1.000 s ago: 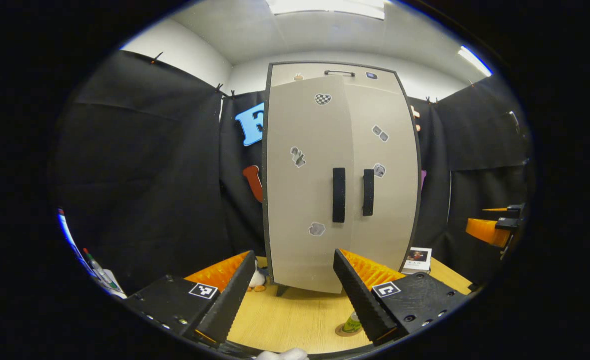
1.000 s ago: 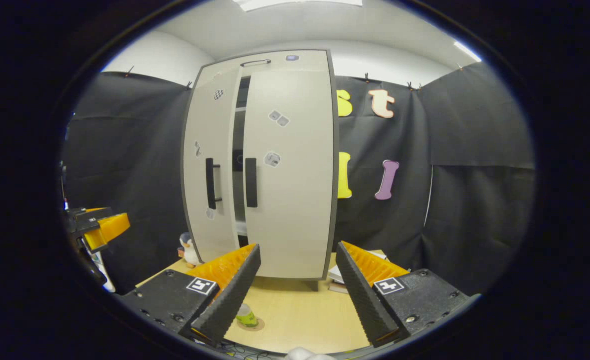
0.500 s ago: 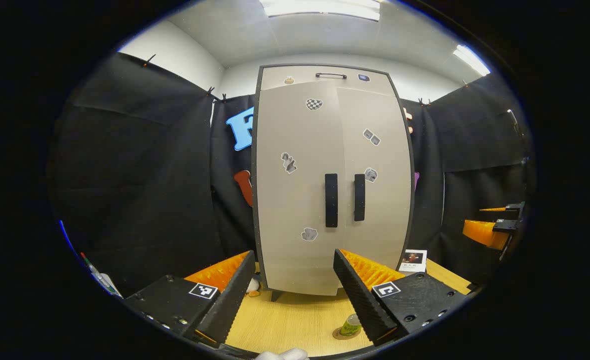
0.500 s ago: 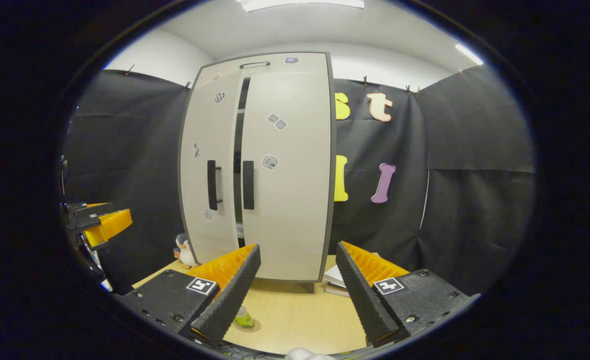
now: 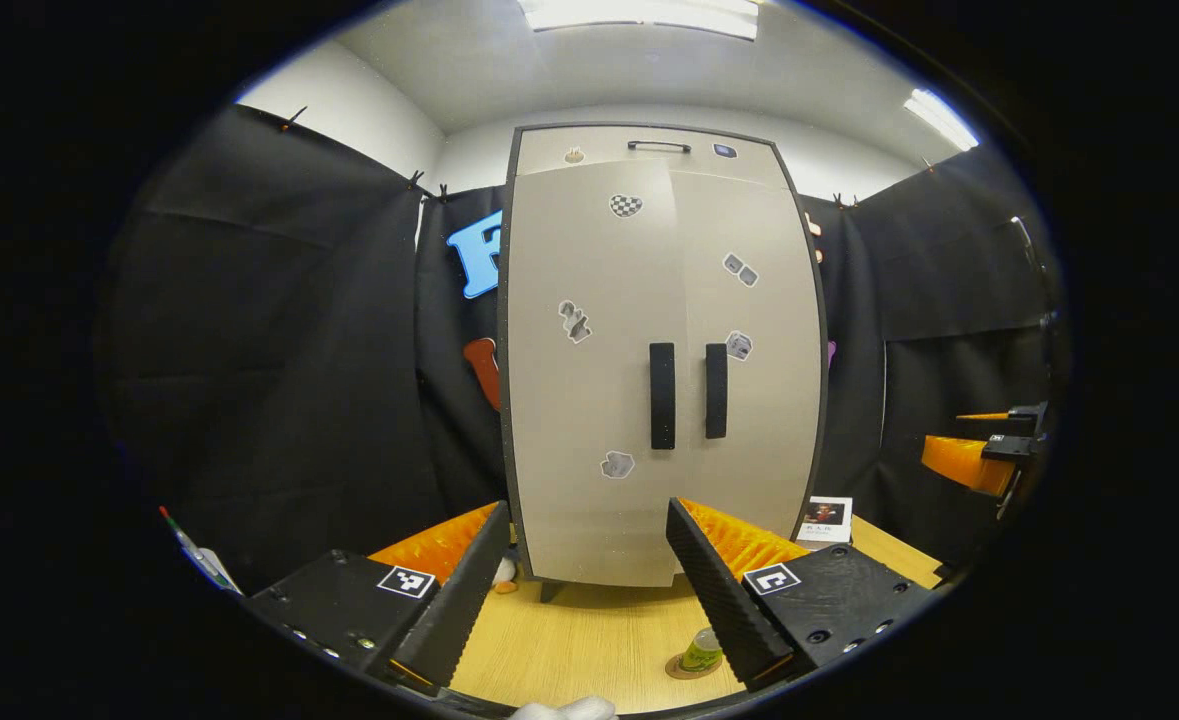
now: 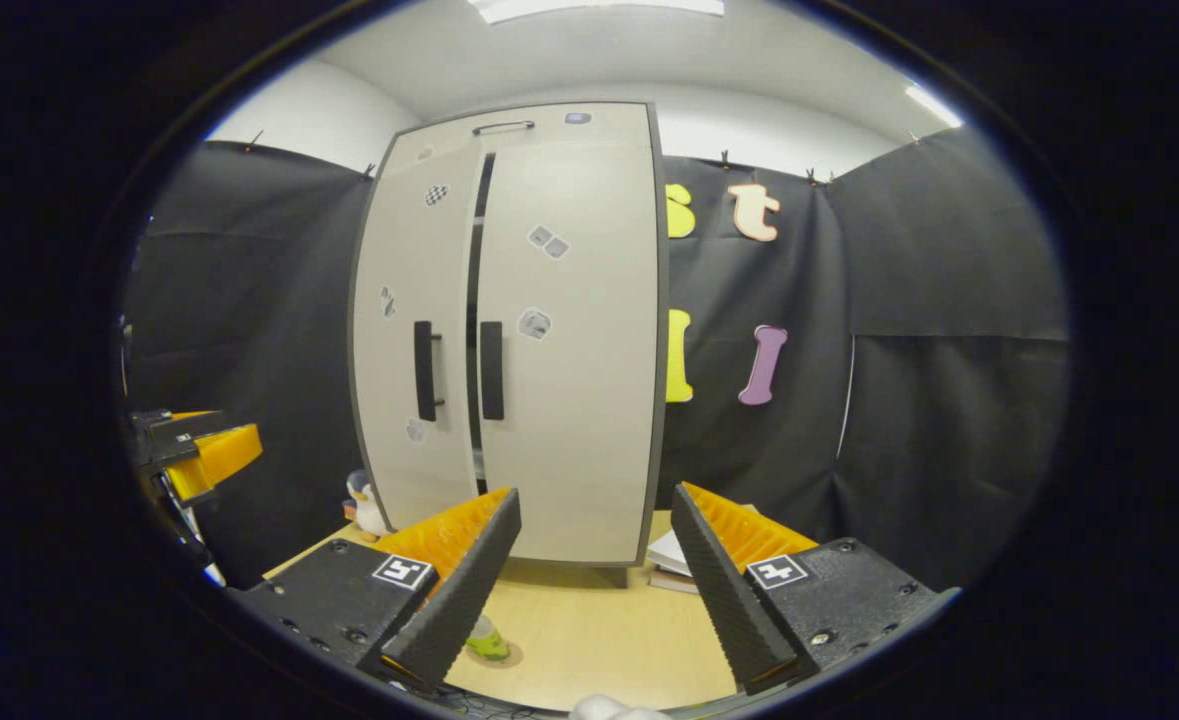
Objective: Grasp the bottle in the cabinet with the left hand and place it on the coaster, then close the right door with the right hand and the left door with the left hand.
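The beige two-door cabinet point(image 5: 589, 380) stands on the wooden table point(image 5: 589, 640). In the right gripper view a thin dark gap point(image 6: 472, 300) runs between the left door point(image 6: 404, 330) and the right door point(image 6: 569, 330), and the left door sits slightly proud. A small green bottle point(image 5: 701, 652) stands upright on a round coaster point(image 5: 679, 668), also seen as the bottle point(image 6: 486, 640). My left gripper point(image 5: 586, 503) is open and empty, a short way in front of the doors. My right gripper point(image 6: 595, 490) is open and empty too, off to the right.
A penguin toy point(image 6: 362, 500) stands by the cabinet's left foot. A booklet point(image 5: 822, 520) and stacked books point(image 6: 674, 550) lie to the cabinet's right. Black cloth walls close the booth on both sides. The other gripper's orange fingers point(image 6: 211, 455) show at the left edge.
The left door has swung in toward the cabinet, and the gap between the doors has narrowed to a slit. Both grippers have stayed open and hardly shifted.
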### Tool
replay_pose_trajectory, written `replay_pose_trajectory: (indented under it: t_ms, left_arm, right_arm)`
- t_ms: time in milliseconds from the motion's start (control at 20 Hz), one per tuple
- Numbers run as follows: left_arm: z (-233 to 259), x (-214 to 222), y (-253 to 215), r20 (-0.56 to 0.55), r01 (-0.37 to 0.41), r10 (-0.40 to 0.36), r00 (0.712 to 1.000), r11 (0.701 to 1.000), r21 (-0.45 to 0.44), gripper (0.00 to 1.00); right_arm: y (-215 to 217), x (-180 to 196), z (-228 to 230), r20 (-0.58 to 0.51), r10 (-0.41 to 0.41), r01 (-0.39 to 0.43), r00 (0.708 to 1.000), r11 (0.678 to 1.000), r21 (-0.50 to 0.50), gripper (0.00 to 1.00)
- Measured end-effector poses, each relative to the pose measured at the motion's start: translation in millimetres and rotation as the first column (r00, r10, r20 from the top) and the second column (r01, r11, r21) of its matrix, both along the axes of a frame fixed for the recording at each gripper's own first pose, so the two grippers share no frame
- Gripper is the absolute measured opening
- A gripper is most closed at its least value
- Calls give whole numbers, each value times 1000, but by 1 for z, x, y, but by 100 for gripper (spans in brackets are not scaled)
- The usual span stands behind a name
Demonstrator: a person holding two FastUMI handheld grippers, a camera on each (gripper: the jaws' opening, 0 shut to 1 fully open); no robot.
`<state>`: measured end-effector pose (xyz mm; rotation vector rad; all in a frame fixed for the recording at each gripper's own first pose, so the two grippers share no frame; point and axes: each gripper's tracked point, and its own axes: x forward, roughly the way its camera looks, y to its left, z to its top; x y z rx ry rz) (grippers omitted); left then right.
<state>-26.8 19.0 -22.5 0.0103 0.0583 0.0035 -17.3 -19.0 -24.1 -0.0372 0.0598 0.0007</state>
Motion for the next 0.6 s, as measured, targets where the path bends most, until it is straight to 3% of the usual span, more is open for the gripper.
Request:
replay_pose_trajectory:
  t_ms: [600]
  left_arm:
    - [-2,1,1,-3,2,-2,1000,1000,5,96]
  right_arm:
    - [4,0,0,-1,7,-7,1000,1000,-1,99]
